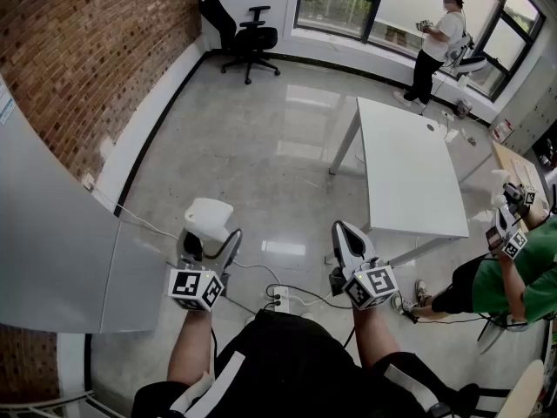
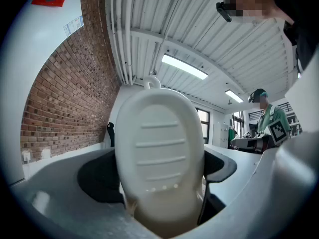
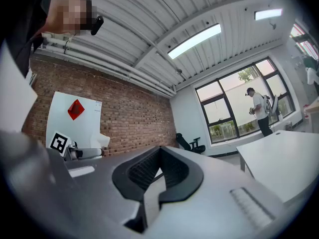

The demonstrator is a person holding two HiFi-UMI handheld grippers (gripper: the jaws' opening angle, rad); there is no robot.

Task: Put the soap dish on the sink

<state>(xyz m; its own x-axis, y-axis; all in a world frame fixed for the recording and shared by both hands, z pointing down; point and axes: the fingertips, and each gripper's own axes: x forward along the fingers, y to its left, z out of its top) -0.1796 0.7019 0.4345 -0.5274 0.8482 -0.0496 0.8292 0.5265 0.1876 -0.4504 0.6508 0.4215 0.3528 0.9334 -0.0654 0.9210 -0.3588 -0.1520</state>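
The white oval soap dish (image 1: 209, 217) stands upright between the jaws of my left gripper (image 1: 211, 239), which is shut on it at waist height over the floor. The left gripper view is filled by the dish's ribbed underside (image 2: 159, 153), with the dark jaw pads pressed to both of its sides. To the right, at about the same height, my right gripper (image 1: 346, 239) is shut with nothing in it. Its two dark jaws meet in the right gripper view (image 3: 158, 169). No sink shows in any view.
A white table (image 1: 405, 168) stands ahead on the right, and a black office chair (image 1: 250, 37) is by the far window. A brick wall (image 1: 96, 50) and a grey panel (image 1: 52, 251) line the left. A power strip (image 1: 280, 300) lies on the floor. One person in green (image 1: 522, 277) is at the right and another (image 1: 439, 42) stands by the window.
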